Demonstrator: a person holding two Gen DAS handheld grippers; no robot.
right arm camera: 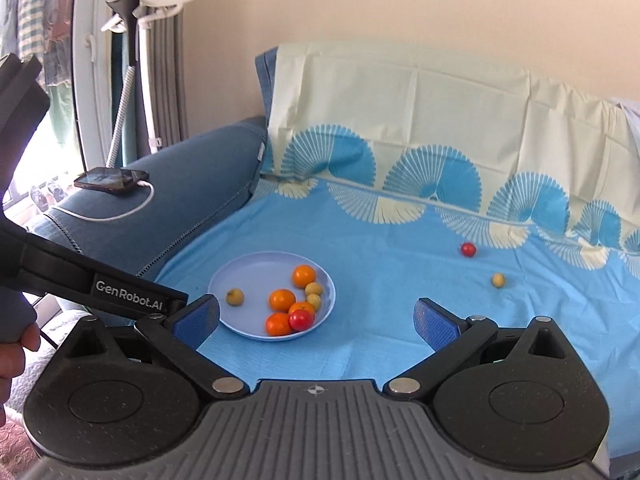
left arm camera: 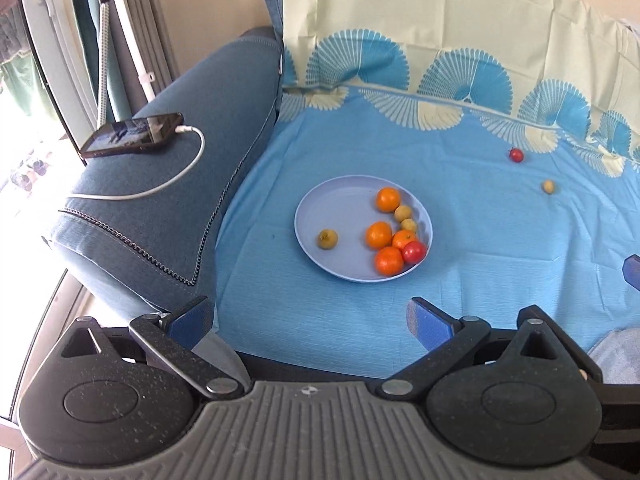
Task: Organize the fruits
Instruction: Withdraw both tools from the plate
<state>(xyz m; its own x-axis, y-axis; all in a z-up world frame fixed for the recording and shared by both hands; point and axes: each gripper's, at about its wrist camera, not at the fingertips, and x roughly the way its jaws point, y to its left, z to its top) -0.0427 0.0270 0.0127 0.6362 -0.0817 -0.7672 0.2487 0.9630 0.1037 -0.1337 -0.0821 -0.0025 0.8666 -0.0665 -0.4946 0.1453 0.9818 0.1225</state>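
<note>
A pale blue plate (left arm camera: 340,204) (right arm camera: 252,272) sits on the blue sheet and holds several oranges (left arm camera: 379,235) (right arm camera: 282,300), a red fruit (left arm camera: 413,252) (right arm camera: 301,319) and small yellow fruits (left arm camera: 327,238) (right arm camera: 235,297). A loose red fruit (left arm camera: 516,155) (right arm camera: 468,249) and a loose yellow fruit (left arm camera: 548,187) (right arm camera: 498,280) lie on the sheet to the far right of the plate. My left gripper (left arm camera: 310,318) is open and empty, short of the plate. My right gripper (right arm camera: 316,318) is open and empty, just before the plate's near rim.
A blue sofa armrest (left arm camera: 192,168) (right arm camera: 192,184) at the left carries a phone (left arm camera: 132,136) (right arm camera: 110,180) on a white cable. A cream and blue cloth covers the backrest (left arm camera: 440,20) (right arm camera: 400,96). The left gripper's body (right arm camera: 100,284) crosses the right wrist view's left side.
</note>
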